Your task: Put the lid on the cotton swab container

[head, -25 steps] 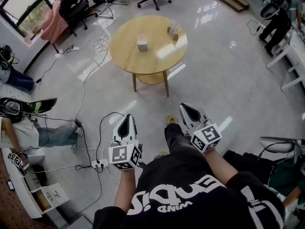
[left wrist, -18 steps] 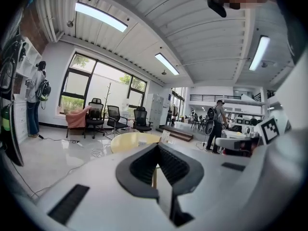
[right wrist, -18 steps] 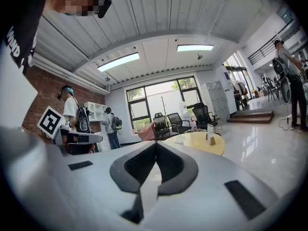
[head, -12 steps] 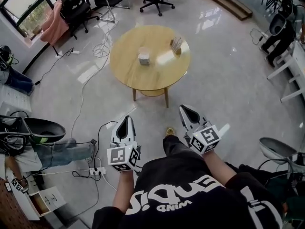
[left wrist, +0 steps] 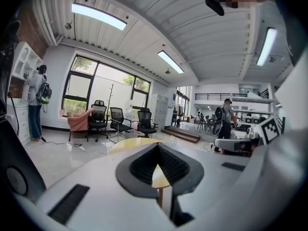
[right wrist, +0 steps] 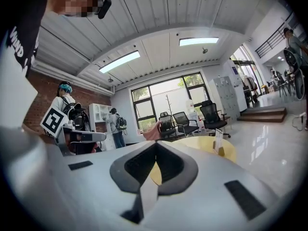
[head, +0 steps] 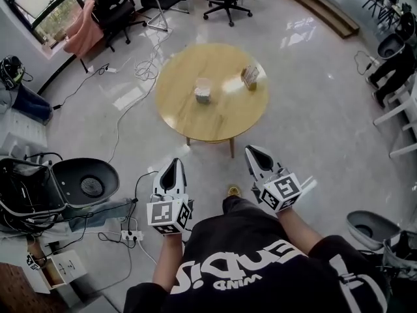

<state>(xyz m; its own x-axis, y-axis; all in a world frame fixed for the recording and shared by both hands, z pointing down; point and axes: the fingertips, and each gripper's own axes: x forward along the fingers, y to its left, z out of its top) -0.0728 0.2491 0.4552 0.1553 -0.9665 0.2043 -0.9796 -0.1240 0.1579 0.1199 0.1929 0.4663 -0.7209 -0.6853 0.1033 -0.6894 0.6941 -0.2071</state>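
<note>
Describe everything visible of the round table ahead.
The table is round, with a pale yellow, wood-look top that shines with glare. Two thin legs show under its near edge. It stands upright on the glossy grey floor. Two small things rest on top: a whitish container near the middle and an upright card toward the right edge.

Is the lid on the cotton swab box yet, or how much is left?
Nothing looks done yet. The left hand-held gripper and right hand-held gripper are shut and empty, short of the table. A box and a smaller item sit on it, too small to make out. Reaching, grasping and closing are left.
</note>
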